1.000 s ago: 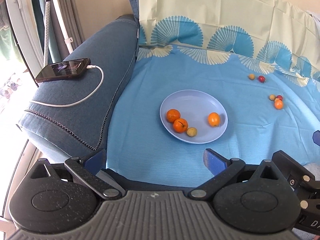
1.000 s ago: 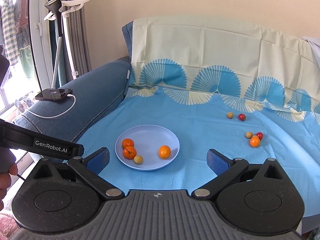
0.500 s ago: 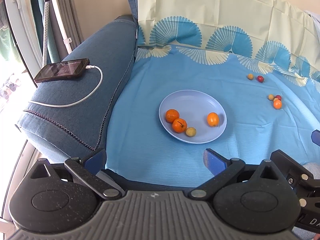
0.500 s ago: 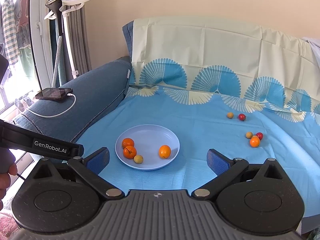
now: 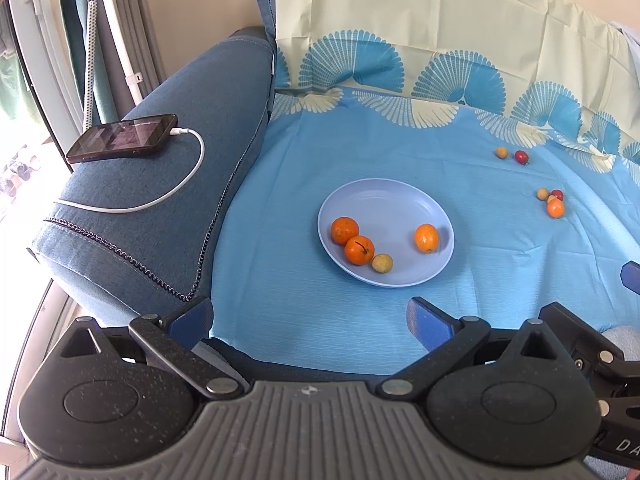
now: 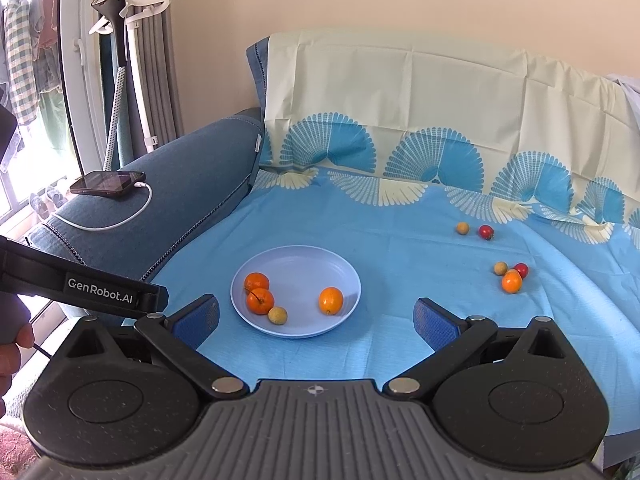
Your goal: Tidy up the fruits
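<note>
Four fruits sit on the plate point(image 6: 345, 276) just ahead of the right gripper point(image 6: 316, 316) — five little fruits point(image 6: 511, 281) wait far right. Both grippers, left gripper point(image 5: 310, 316) too, are wide open, holding nothing.

Both tools match: the left gripper point(image 5: 310, 316) and right gripper point(image 6: 316, 314) each show a ribbed grey centre plate, two speckled black round housings with triangular cut-outs, black link arms on silver rivets, and blue pads point(image 6: 434, 326). The left one's black bar, seen from the right wrist, reads GenRobot.AI in white
</note>
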A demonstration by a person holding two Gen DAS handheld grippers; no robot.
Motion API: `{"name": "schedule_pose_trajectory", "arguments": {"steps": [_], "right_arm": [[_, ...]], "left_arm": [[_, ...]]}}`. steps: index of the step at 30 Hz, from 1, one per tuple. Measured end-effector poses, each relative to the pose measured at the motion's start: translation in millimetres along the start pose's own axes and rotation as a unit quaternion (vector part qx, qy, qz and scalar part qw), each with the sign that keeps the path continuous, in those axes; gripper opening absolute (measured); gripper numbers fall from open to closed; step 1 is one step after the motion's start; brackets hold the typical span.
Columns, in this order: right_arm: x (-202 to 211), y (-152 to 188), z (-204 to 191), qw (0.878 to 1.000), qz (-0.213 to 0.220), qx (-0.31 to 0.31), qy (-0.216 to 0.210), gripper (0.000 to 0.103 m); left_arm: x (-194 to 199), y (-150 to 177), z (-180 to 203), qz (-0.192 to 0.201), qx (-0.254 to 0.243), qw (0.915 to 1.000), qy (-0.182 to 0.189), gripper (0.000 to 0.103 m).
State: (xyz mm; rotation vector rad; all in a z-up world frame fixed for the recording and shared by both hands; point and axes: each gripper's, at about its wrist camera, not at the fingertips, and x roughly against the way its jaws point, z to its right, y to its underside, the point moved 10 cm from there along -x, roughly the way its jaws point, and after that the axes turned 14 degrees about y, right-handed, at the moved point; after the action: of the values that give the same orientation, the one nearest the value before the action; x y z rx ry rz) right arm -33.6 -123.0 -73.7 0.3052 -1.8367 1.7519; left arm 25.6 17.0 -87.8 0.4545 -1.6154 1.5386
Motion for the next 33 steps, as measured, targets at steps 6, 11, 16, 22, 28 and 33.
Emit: {"name": "schedule_pose_trajectory", "arguments": {"steps": [6,11,16,22,28,33], "right_arm": [[-2.4,0.8,0.3,1.000,-0.004,-0.001,0.000,0.102],[-3.5,0.9,-0.8,1.000,-0.006,0.000,0.000,0.102],[-4.7,1.3,-1.8,1.000,-0.007,0.000,0.001,0.102],[-4.6,1.0,-1.3,1.000,-0.007,0.000,0.001,0.102],[-4.5,0.3,-1.3,1.000,-0.006,0.000,0.001,0.102],[-3.8,-0.4,-0.6,1.000,-0.001,0.000,0.001,0.102]], "left_arm": [[-2.5,1.4,2.5,-0.003,-0.001,1.0000,0.001,0.103],[-3.6,1.4,2.4,-0.004,0.000,1.0000,0.001,0.103],[-4.7,1.7,2.6,-0.005,0.000,1.0000,0.002,0.103],[-5.1,1.5,3.4,-0.005,0.000,1.0000,0.001,0.103],[-5.1,1.3,3.6,-0.004,0.000,1.0000,0.001,0.103],[-3.5,-1.0,5.5,0.000,-0.002,1.0000,0.000,0.103]]}}
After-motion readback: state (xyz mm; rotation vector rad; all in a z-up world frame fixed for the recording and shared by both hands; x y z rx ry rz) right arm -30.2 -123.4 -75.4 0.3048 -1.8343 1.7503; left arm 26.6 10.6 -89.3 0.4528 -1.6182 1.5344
